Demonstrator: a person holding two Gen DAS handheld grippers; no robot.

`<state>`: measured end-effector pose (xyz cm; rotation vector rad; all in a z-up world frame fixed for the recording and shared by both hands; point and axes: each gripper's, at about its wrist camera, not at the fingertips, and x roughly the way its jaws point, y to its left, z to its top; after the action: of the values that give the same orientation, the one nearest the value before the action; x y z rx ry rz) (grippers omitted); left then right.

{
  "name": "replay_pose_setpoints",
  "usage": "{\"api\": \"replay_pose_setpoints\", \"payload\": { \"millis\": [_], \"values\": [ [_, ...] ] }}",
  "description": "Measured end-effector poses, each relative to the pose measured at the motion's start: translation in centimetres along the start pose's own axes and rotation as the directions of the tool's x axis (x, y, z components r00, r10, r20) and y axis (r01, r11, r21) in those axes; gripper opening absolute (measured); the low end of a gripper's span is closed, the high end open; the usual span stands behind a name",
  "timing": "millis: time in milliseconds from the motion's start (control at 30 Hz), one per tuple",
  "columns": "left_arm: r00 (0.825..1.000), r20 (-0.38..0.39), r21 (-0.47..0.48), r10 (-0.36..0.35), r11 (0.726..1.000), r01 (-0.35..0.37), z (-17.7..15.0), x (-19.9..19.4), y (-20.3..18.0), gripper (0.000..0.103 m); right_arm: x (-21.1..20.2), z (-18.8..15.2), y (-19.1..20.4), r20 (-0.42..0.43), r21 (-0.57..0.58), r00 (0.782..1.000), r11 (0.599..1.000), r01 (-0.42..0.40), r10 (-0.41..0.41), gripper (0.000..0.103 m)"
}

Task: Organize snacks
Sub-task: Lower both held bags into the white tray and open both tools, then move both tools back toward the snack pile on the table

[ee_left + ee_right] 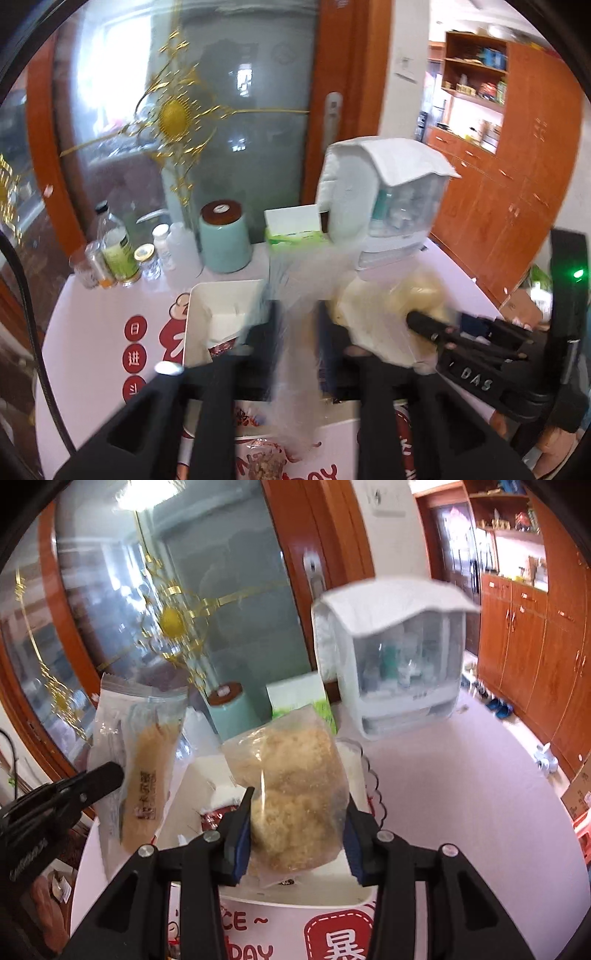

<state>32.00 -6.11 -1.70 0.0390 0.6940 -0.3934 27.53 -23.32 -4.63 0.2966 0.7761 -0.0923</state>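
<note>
The right gripper (297, 830) is clenched on a crumbly snack bag (291, 794) directly above the white bin (295, 899), while the left gripper (297, 325), further left, grasps a long upright packet (144, 760) beside the bin's left wall.

Low in the right wrist view, the black right gripper (297, 840) shows blue pads (242, 843) either side of a clear bag of golden-brown crumbly snack (291, 794). At left, a clear wrapper with a pale tan bar and dark lettering (142, 760) hangs by the black left gripper (295, 332). Beneath sit a plain white rectangular tray (221, 306) and a pale pink tablecloth with red-and-white printed characters (135, 358). Toward centre stand a mint-green canister with brown lid (225, 236), a green-and-white tissue box (295, 229) and a white translucent organiser box (402, 657). The upper left holds frosted grey-green door glass with gold ornament (177, 114), framed in orange-brown wood.
</note>
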Motion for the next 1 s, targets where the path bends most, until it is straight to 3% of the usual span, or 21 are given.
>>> {"api": "replay_pose_setpoints", "payload": {
  "millis": [67,133,200,433,700,1000],
  "values": [
    [1.0,-0.019,-0.035,0.024,0.999,-0.025,-0.3,0.6,0.8,0.103,1.6,-0.2,0.0,-0.052,0.004,0.998,1.0,-0.019,0.019,0.051],
    [0.999,-0.008,-0.057,0.036,0.998,-0.036,-0.7,0.8,1.5,0.102,3.0,-0.5,0.2,-0.101,0.0,0.995,1.0,-0.011,0.011,0.057],
    [0.999,-0.026,-0.05,0.045,0.998,-0.047,-1.1,1.0,1.9,0.102,3.4,-0.9,0.5,-0.12,-0.02,0.993,1.0,0.011,-0.013,0.058],
    [0.998,-0.013,-0.048,0.065,0.997,-0.066,-2.6,-0.5,2.5,0.102,2.2,-2.0,1.4,-0.11,-0.073,0.993,0.997,0.025,-0.033,0.058],
    [0.996,0.007,0.023,0.094,0.995,-0.094,-4.7,-4.1,1.2,0.102,-2.2,-4.5,1.1,-0.049,-0.056,0.998,0.998,0.029,-0.031,0.06],
    [0.998,-0.017,0.01,0.055,0.998,-0.055,-7.1,-10.1,-1.1,0.102,-7.2,-9.2,-0.1,-0.027,-0.052,1.0,0.999,0.006,-0.007,0.062]
  ]
}}
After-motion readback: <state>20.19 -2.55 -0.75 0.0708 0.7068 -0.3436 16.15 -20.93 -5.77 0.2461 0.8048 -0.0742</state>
